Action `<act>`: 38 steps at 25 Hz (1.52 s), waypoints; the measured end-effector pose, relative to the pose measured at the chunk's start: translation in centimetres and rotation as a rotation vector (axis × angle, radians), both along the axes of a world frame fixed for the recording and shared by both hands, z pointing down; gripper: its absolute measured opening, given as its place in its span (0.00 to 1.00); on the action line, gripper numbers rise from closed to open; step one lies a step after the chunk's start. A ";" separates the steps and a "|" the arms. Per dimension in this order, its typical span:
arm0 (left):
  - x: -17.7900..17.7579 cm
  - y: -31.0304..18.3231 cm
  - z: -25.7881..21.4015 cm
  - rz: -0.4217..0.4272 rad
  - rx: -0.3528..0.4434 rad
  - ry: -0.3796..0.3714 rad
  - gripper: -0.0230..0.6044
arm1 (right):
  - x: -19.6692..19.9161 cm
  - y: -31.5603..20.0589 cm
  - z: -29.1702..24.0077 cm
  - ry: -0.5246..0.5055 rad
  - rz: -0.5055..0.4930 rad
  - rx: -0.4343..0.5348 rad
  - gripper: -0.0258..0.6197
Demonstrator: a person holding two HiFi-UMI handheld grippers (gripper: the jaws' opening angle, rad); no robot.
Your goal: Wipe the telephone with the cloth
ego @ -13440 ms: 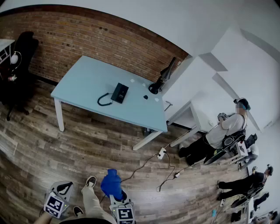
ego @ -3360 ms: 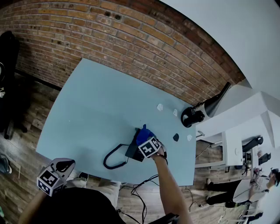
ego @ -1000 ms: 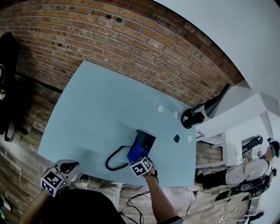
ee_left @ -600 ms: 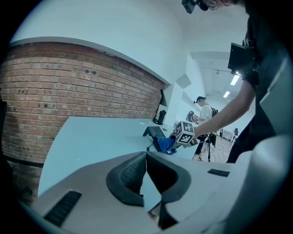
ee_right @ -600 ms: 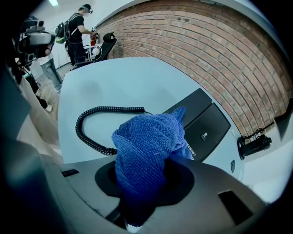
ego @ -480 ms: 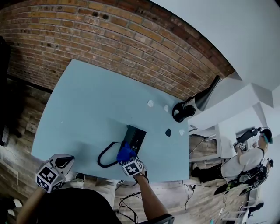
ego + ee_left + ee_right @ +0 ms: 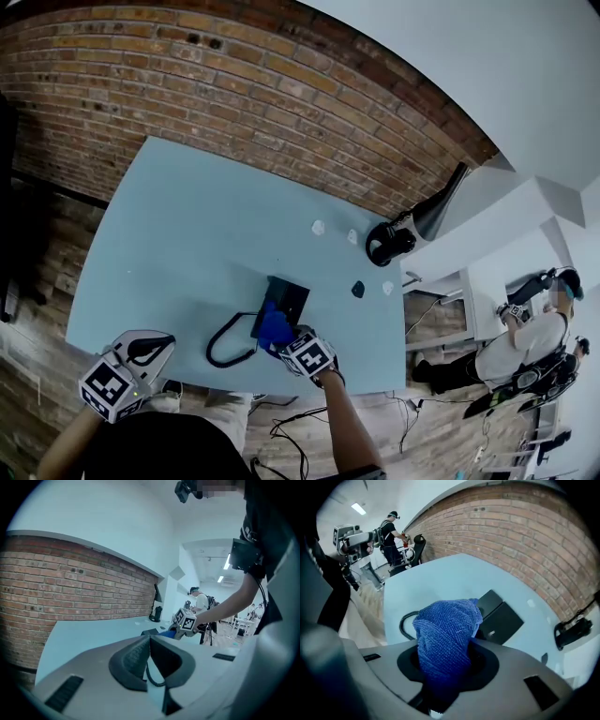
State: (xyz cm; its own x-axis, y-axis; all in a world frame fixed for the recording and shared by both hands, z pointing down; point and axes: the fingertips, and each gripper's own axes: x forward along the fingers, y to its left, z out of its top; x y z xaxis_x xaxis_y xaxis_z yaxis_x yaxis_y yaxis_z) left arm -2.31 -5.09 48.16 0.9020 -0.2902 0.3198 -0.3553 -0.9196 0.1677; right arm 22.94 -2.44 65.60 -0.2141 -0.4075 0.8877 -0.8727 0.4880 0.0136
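Note:
A black desk telephone with a coiled cord lies on the pale blue table near its front edge. My right gripper is shut on a bunched blue cloth, and the cloth presses on the telephone's near end. In the right gripper view the cloth bulges out between the jaws and hides part of the telephone. My left gripper hangs low at the table's front left corner, away from the telephone. Its jaws meet with nothing between them.
A black stand with a round base sits at the table's far right. Small white scraps and a dark lump lie right of the telephone. A brick wall backs the table. Another person stands far right.
Over the last seconds my right gripper drew the cloth from the telephone's far end back to its near end. Since half a second ago it has edged slightly forward. The left gripper stayed put.

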 end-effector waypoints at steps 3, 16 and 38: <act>0.1 0.6 0.1 -0.014 -0.020 0.005 0.05 | 4.6 -4.7 -4.5 0.078 0.102 0.188 0.26; 1.0 3.2 0.5 0.004 -0.026 -0.014 0.05 | 10.3 -9.6 -0.3 0.188 0.219 0.200 0.26; 0.7 3.7 0.9 0.005 -0.029 -0.019 0.05 | 7.4 -6.4 2.0 0.088 0.274 0.200 0.26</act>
State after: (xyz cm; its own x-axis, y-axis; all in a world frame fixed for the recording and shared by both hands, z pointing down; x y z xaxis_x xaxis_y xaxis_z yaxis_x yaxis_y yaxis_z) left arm -1.64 -1.36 49.07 0.8971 -0.2759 0.3452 -0.3538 -0.9164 0.1871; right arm 30.33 -8.86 67.65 0.0014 -0.6069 0.7948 -0.9622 0.2156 0.1664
